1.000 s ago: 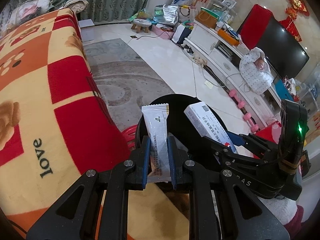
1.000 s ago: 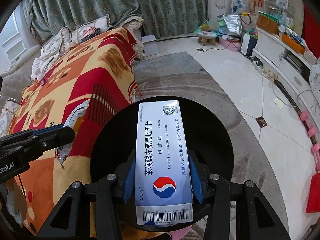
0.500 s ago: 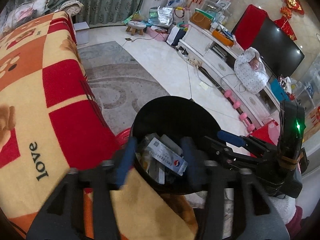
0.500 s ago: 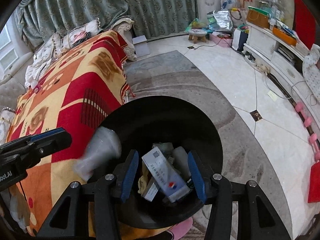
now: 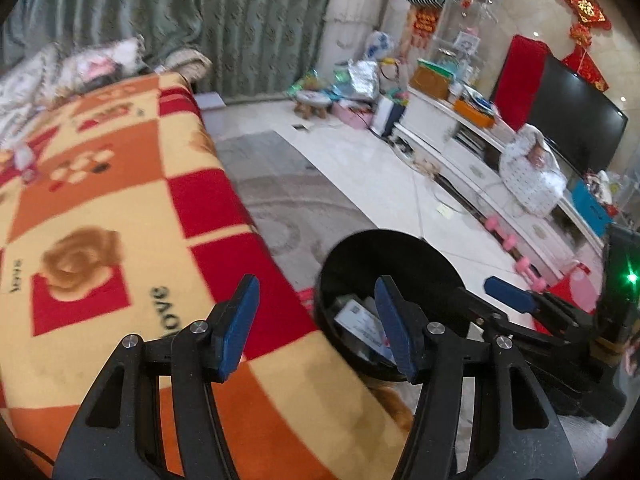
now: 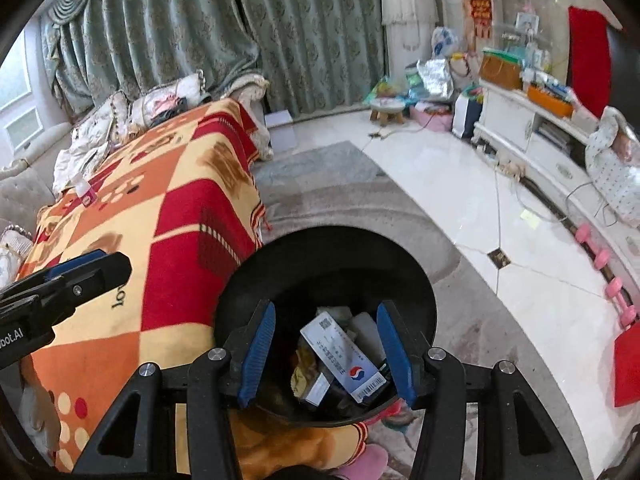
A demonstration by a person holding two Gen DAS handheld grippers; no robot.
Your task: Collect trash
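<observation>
We see the checked blanket [image 6: 160, 216] filling the left of the frame, the black bin [image 6: 328, 256] low at centre holding the white medicine box [image 6: 344, 356]; our left gripper [image 5: 316, 320] and right gripper [image 6: 326, 350] gape empty, nothing blocking

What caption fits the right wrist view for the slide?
Right gripper open and empty above the black bin, white medicine box lying on the trash inside, beside the blanket-covered sofa.

The box [image 6: 344, 356] lies in the bin [image 6: 328, 256] — bin right of the blanket [image 6: 160, 216].
</observation>
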